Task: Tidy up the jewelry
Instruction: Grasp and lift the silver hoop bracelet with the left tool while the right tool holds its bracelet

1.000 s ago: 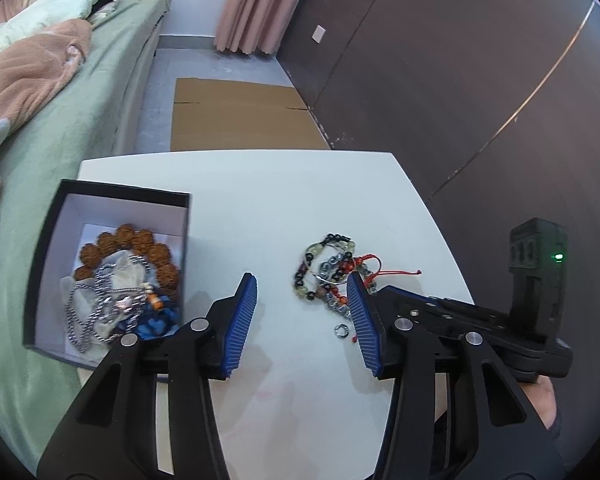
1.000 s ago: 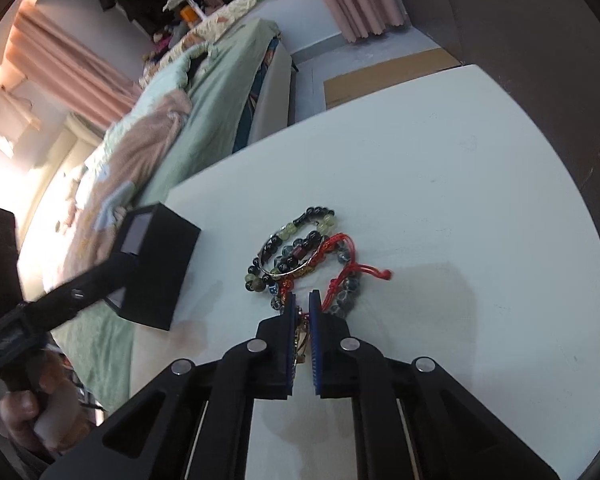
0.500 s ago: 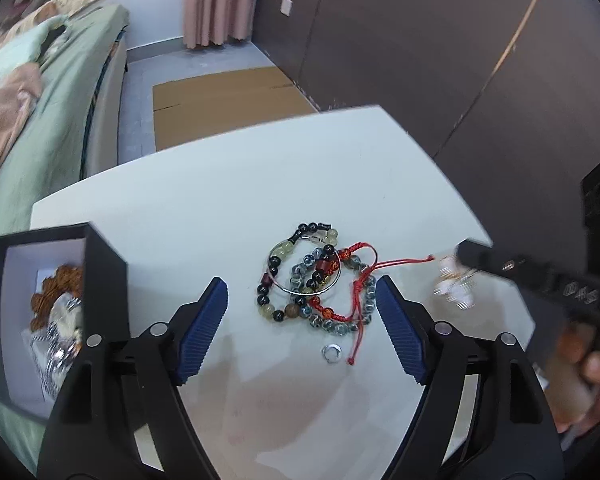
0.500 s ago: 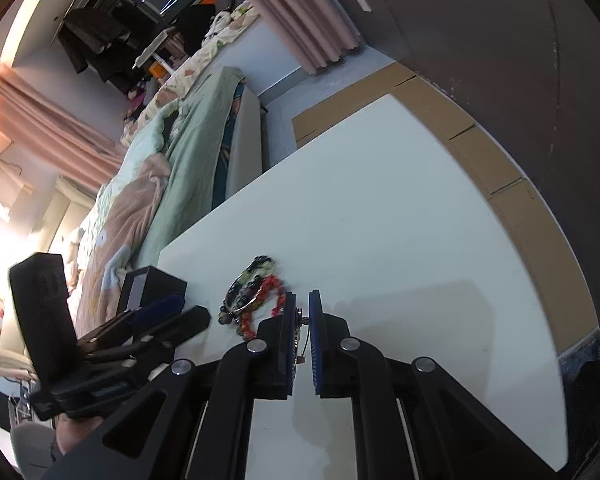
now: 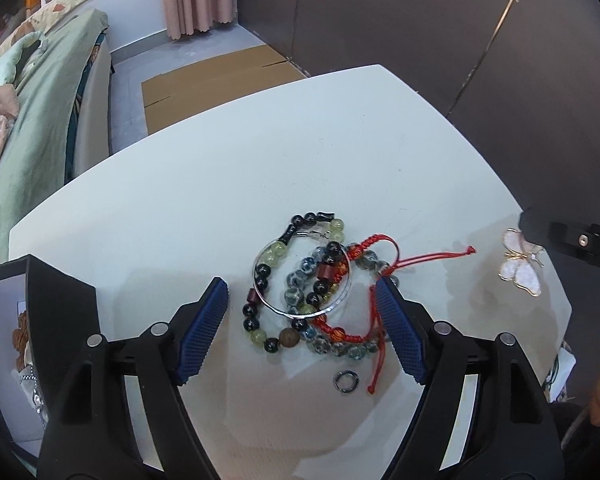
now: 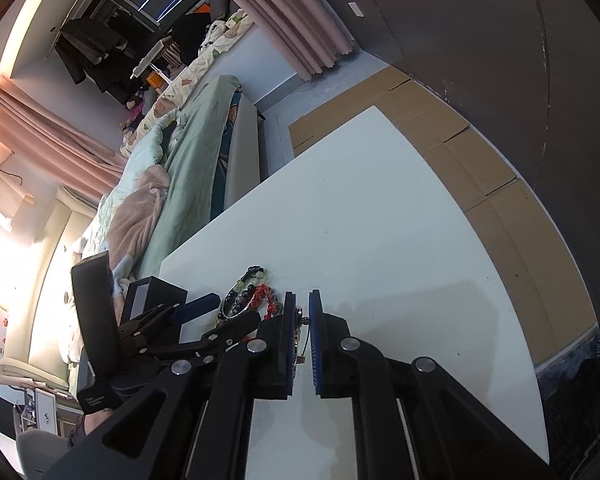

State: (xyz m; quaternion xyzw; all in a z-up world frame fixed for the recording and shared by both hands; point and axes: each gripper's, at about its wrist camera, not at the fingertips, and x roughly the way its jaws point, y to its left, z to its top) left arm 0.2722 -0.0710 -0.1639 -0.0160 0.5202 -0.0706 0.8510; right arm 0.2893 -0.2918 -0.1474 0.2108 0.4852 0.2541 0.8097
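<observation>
We hold our left gripper point(image 5: 302, 328) spread wide, its blue ribbed pads point(image 5: 204, 330) flanking a tangled heap of bead bracelets point(image 5: 312, 292) that lies on the white table point(image 5: 340, 152). We take that heap as our landmark. It is made of a strand of black and pale green beads, a strand of mottled blue-grey glass beads, a plain thin silver bangle point(image 5: 302, 274) lying over them, and a red knotted cord bracelet point(image 5: 374, 276) whose loose tails trail out to the right of the heap and down past its near edge. Just near-side of the heap, apart from it, a small dark metal ring point(image 5: 347, 381) lies flat on the table. Left of the heap, well apart, stands an open black box with a white lining point(image 5: 56, 312), with brown beads and a silver chain showing inside.

To the right of the heap, near the table's edge, we hold a white butterfly brooch with a gold rim point(image 5: 521, 266) in our right gripper point(image 6: 302, 334). In the left wrist view the pearly wings hang clear below the black finger; whether they touch the table we cannot tell. In the right wrist view the blue pads point(image 6: 315, 340) stand narrow, with a thin metal part pinched between them, and the heap point(image 6: 248, 294) shows just beyond and left of the tips
</observation>
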